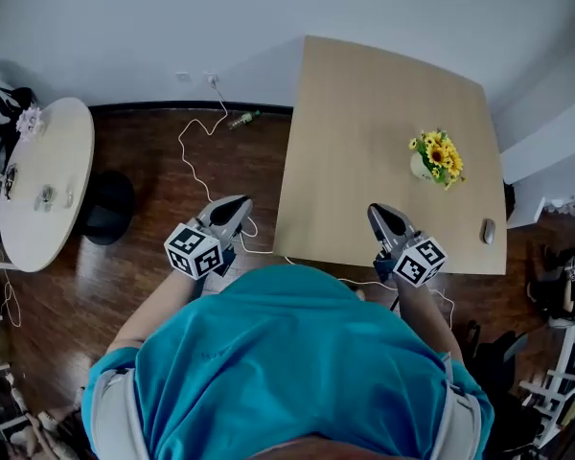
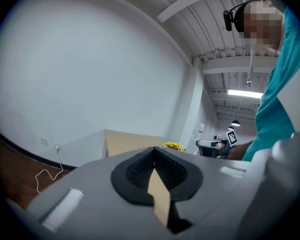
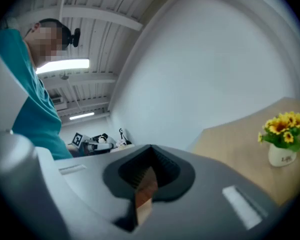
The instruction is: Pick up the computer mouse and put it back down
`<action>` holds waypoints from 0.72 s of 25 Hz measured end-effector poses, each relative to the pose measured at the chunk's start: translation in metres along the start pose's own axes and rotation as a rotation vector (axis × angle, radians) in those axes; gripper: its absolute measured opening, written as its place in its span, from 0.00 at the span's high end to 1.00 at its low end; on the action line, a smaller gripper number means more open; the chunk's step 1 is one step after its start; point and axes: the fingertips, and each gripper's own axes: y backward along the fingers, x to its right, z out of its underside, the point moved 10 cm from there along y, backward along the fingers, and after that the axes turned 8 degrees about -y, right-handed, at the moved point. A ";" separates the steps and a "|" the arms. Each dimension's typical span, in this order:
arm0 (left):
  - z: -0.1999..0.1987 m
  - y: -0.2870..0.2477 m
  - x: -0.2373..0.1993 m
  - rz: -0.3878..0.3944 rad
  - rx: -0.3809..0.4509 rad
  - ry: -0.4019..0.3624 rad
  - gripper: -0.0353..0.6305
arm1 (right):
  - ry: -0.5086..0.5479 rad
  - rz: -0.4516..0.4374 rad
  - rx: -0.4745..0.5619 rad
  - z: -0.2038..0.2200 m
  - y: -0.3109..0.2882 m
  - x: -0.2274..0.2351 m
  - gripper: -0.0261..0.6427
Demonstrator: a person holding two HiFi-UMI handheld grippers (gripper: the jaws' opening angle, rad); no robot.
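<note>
The table's mouse lies apart from closed left fingers and closed right fingers.

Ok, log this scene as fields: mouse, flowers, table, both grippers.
table: light wood, holds the mouse and flowers
computer mouse: on the table near its right front corner, untouched
flower pot: yellow flowers, upright, farther back than the mouse
left gripper: shut, empty, over the floor left of the table
right gripper: shut, empty, at the table's near edge
</note>
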 end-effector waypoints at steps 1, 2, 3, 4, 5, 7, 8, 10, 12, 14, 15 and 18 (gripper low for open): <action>-0.003 0.008 -0.015 0.000 -0.002 -0.008 0.94 | 0.009 -0.005 -0.009 0.002 -0.014 -0.011 0.96; -0.005 0.014 -0.025 0.001 0.003 -0.009 0.94 | 0.010 -0.010 -0.012 0.004 -0.025 -0.021 0.96; -0.006 0.019 -0.032 0.002 0.014 -0.004 0.94 | 0.005 -0.016 -0.013 0.007 -0.033 -0.029 0.96; -0.007 0.023 -0.036 0.002 0.028 0.004 0.94 | 0.000 -0.026 -0.018 0.010 -0.039 -0.037 0.96; -0.009 0.025 -0.037 0.005 0.043 0.014 0.94 | 0.000 -0.038 -0.025 0.013 -0.043 -0.042 0.96; -0.016 0.023 -0.036 0.015 0.079 0.023 0.94 | 0.007 -0.065 -0.037 0.013 -0.049 -0.047 0.96; -0.020 0.020 -0.033 0.019 0.100 0.022 0.94 | 0.011 -0.076 -0.039 0.011 -0.050 -0.048 0.96; -0.026 0.016 -0.022 0.020 0.137 0.027 0.94 | 0.012 -0.089 -0.038 0.008 -0.048 -0.047 0.96; -0.025 0.014 -0.008 0.027 0.153 0.039 0.94 | 0.019 -0.100 -0.037 0.007 -0.045 -0.047 0.96; -0.021 0.007 0.004 0.041 0.139 0.031 0.94 | 0.032 -0.107 -0.039 0.006 -0.043 -0.045 0.96; -0.019 0.003 0.008 0.047 0.127 0.028 0.94 | 0.037 -0.108 -0.041 0.006 -0.042 -0.043 0.96; -0.015 -0.005 0.016 0.062 0.105 0.031 0.94 | 0.047 -0.115 -0.052 0.007 -0.040 -0.041 0.96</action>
